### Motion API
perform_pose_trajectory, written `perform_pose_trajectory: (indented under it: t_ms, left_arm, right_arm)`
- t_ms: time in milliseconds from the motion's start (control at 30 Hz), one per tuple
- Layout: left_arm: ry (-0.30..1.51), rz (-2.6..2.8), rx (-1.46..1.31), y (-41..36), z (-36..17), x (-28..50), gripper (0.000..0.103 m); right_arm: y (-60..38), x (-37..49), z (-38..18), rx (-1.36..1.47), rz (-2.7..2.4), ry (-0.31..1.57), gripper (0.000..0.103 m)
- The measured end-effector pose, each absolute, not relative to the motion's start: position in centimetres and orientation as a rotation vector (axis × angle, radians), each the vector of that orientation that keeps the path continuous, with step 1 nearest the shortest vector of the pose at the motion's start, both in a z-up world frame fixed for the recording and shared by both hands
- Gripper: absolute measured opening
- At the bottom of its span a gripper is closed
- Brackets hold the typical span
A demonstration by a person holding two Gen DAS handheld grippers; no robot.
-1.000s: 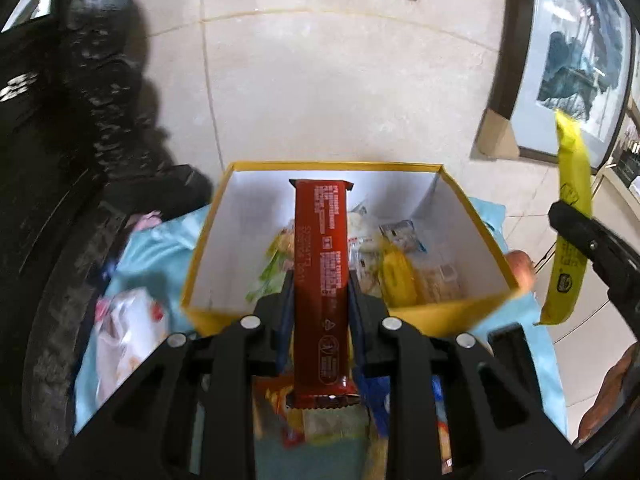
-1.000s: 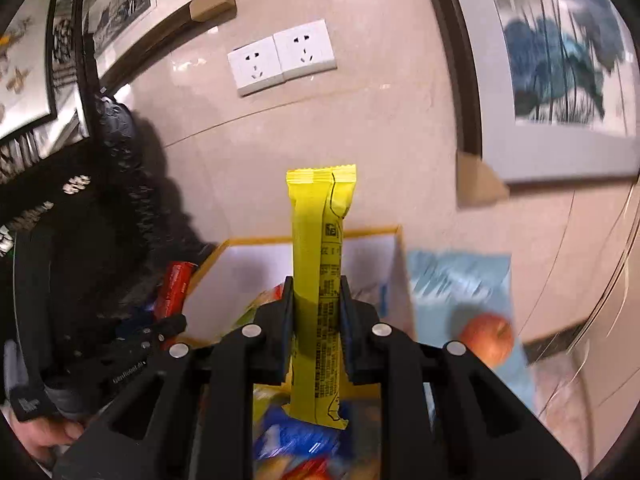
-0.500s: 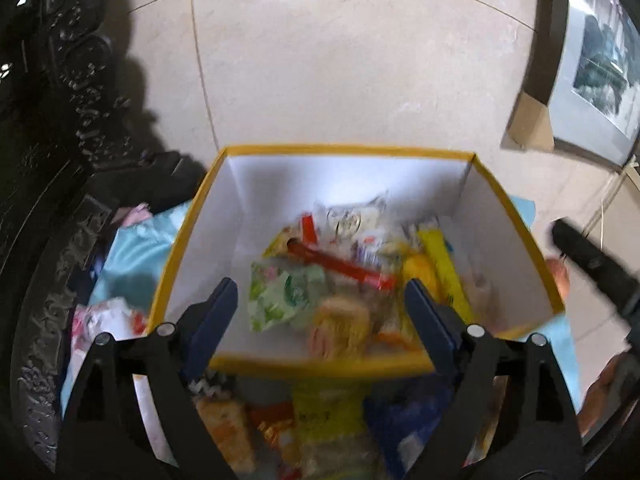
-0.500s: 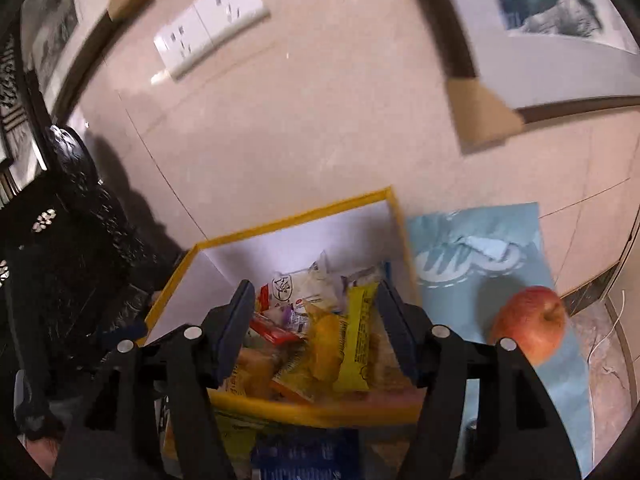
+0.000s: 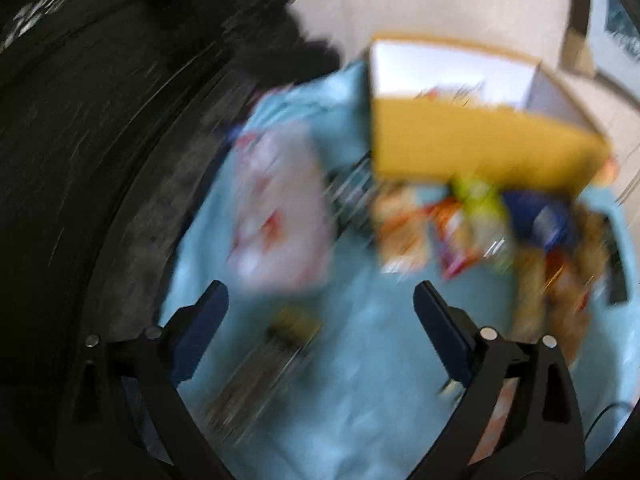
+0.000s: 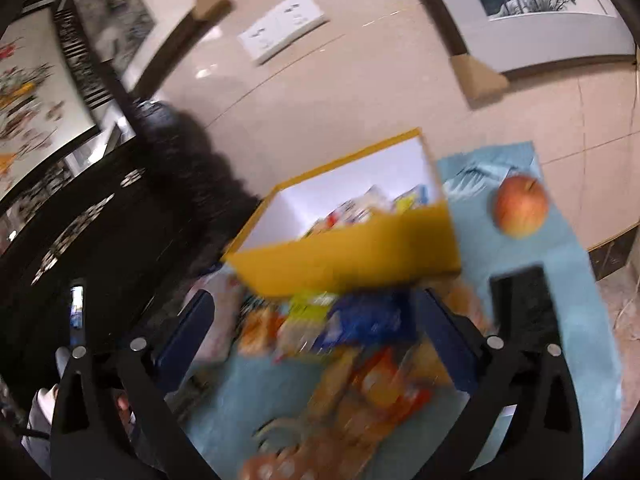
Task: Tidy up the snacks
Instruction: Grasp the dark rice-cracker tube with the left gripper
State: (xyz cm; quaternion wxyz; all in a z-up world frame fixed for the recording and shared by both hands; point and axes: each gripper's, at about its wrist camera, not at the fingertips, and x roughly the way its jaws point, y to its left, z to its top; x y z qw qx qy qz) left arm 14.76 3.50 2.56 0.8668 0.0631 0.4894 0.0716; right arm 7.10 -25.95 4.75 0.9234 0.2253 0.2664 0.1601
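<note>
Through the left wrist camera, all blurred, I see my left gripper (image 5: pixel 320 300) with its fingers spreading wide and nothing between them. Below lies a light blue cloth (image 5: pixel 360 400). A white and red packet (image 5: pixel 276 212) lies just ahead to the left, and a dark flat item (image 5: pixel 292 326), too smeared to name, lies between the fingers on the cloth. The yellow box (image 5: pixel 472 148) stands ahead to the right, with a heap of loose snacks (image 5: pixel 480 224) at its near wall.

Through the right wrist camera, my right gripper (image 6: pixel 316 312) is also opening, empty, over the snack heap (image 6: pixel 360 344). The box (image 6: pixel 352 260) holds several wrapped snacks (image 6: pixel 368 206). An apple (image 6: pixel 520 206) and a black flat object (image 6: pixel 524 304) sit on the cloth to the right.
</note>
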Motion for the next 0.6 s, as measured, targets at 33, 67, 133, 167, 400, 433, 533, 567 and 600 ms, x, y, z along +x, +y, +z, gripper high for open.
perform_pose_trajectory:
  t_ms: [33, 67, 133, 167, 400, 433, 533, 567, 600]
  left_arm:
    - [1.046, 0.174, 0.129, 4.2, 2.0, 14.0, 0.095]
    - [1.055, 0.204, 0.13, 4.8, 1.6, 13.1, 0.095]
    - [1.053, 0.245, 0.151, 5.5, 1.1, 11.5, 0.096]
    - [1.058, 0.257, 0.157, 5.6, 0.9, 11.1, 0.097]
    - [1.136, 0.393, 0.235, 6.6, -3.4, 10.3, 0.097]
    - [1.125, 0.392, 0.273, 6.5, -3.9, 10.1, 0.097]
    - [1.149, 0.409, 0.277, 6.7, -4.8, 10.6, 0.097]
    - [1.147, 0.408, 0.253, 7.0, -5.0, 10.9, 0.097]
    - [1.145, 0.412, 0.239, 7.3, -5.4, 11.3, 0.097]
  right_arm:
    - [-25.7, 6.4, 4.4, 0.468, 0.343, 0.55, 0.102]
    - [-25.5, 5.8, 3.8, 0.484, 0.352, 0.555, 0.102]
    - [-25.3, 5.1, 2.9, 0.498, 0.357, 0.572, 0.102]
    - [-25.3, 4.9, 2.2, 0.506, 0.362, 0.578, 0.102]
    - [-28.1, 5.1, -1.4, 0.659, 0.36, 0.628, 0.102]
    - [-28.4, 5.3, -1.9, 0.694, 0.343, 0.648, 0.102]
    - [-28.9, 4.9, -2.3, 0.756, 0.332, 0.641, 0.102]
    - [-28.8, 4.8, -2.2, 0.746, 0.332, 0.638, 0.102]
    - [-28.6, 4.6, -1.8, 0.726, 0.333, 0.623, 0.102]
